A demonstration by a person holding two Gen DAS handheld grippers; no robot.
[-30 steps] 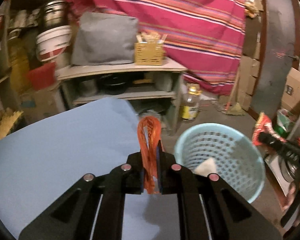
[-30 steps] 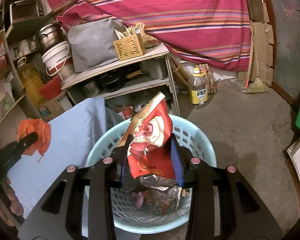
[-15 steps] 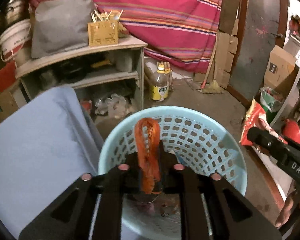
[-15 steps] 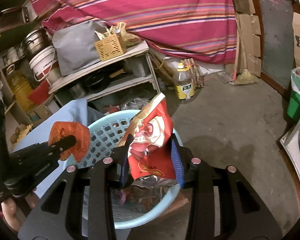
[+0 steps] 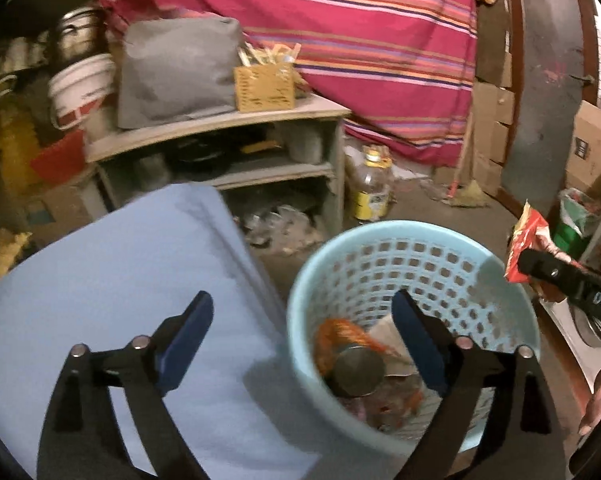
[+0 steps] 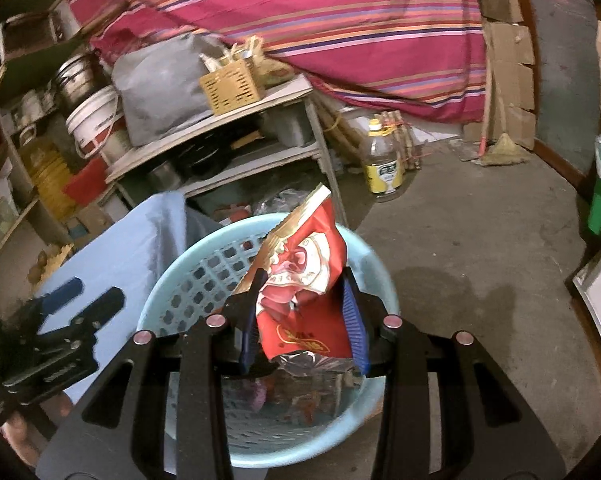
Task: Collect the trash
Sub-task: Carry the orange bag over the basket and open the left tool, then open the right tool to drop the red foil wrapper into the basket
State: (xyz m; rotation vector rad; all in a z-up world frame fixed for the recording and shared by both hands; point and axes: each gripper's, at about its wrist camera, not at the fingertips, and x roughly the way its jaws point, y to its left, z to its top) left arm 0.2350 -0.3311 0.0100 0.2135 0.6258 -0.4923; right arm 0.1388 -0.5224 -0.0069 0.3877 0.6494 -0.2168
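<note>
- Nearest the left camera: left hand-held gripper [image 5: 300, 320] jaws wide apart, just been opening, nothing between them; one blue pad over the table [image 5: 100, 280], the other over the basket.
- Table has a light blue cover; its edge sits just beside the basket.
- Light blue perforated basket [image 5: 496, 280] on the floor. Inside: orange wrapper [image 5: 340, 332], a round metal can [image 5: 358, 370], some paper and other scraps, blurred.
- Right hand-held gripper [image 6: 300, 320] clamped on a red snack bag [image 6: 304, 280], held upright above the basket's open top, pads pressing both sides of the bag.
- Left view shows the same bag at the far right edge, beside the basket rim, in the black jaws.
- Behind the basket: wooden shelf unit [image 5: 220, 124] with a grey bag [image 5: 176, 68] and a yellow slotted box [image 5: 264, 86] on top.
- Plastic bottle with yellow label [image 5: 372, 184] on the concrete floor next to the shelf.
- Farthest: red striped cloth [image 5: 360, 32] hanging across the back; cardboard boxes [image 5: 492, 108] stacked to its right.
</note>
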